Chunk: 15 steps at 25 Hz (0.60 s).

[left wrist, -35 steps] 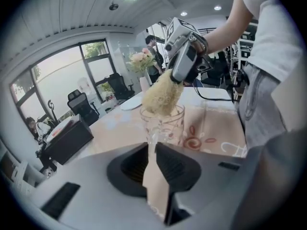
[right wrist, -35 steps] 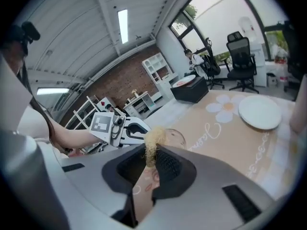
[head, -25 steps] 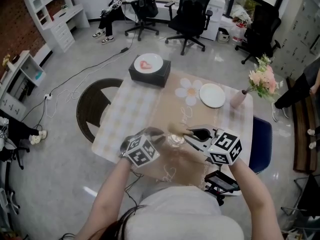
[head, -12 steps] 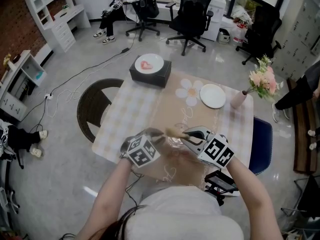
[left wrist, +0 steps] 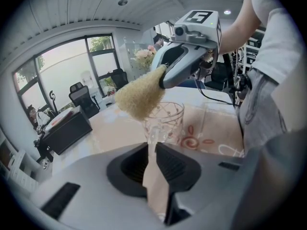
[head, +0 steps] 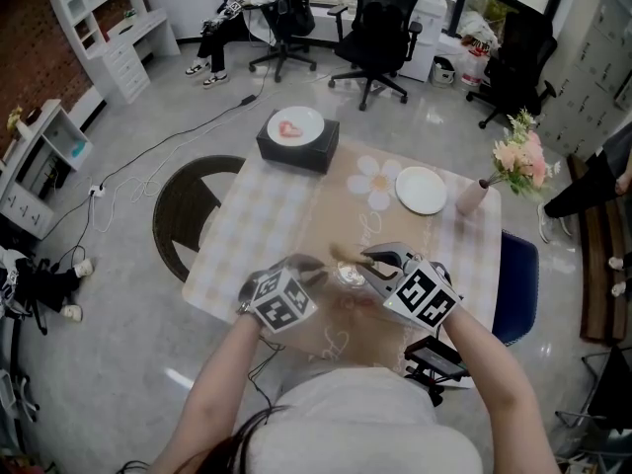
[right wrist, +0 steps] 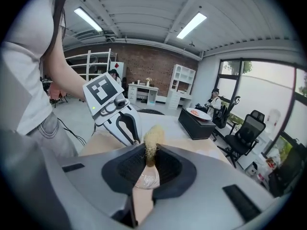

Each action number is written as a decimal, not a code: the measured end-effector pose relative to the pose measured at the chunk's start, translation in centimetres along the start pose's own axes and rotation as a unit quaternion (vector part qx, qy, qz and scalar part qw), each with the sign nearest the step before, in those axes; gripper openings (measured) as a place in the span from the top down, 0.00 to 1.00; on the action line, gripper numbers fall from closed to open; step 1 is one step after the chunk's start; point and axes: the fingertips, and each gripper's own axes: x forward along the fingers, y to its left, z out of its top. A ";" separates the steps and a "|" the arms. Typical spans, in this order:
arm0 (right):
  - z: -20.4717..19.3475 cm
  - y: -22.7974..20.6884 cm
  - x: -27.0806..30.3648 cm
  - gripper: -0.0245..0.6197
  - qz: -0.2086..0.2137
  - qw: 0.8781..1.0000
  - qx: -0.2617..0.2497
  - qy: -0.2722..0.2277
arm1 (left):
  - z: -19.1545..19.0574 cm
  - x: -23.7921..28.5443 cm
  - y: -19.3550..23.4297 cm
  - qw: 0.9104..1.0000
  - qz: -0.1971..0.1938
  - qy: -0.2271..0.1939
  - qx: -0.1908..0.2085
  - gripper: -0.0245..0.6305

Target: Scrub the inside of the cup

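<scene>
Left hand-held gripper (left wrist: 152, 150) grips the clear glass cup (left wrist: 168, 120); right hand-held gripper (right wrist: 150, 153) grips a tan fibrous scrubber (right wrist: 153, 135) above it.

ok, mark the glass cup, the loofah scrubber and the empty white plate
glass cup (left wrist: 168, 121), left gripper view, patterned side wall.
loofah scrubber (left wrist: 138, 97), left gripper view, middle of its head.
empty white plate (head: 420, 188), head view, its centre.

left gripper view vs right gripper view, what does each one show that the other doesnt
Only the left gripper view shows the glass cup, its rim pinched in the left jaws, and the right gripper over it. Only the right gripper view shows the left gripper and the brick wall. Both show the scrubber and the black box.
</scene>
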 end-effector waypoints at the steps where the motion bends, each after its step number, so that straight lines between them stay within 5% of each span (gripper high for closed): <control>1: 0.0 -0.2 0.0 0.88 -0.005 1.000 0.003 0.003 | 0.0 0.0 0.0 1.000 0.000 0.000 0.000 0.88; 15: -1.6 -2.5 -0.3 0.88 -0.052 0.997 0.048 0.038 | -0.2 0.0 0.0 1.000 -0.004 -0.002 -0.012 0.88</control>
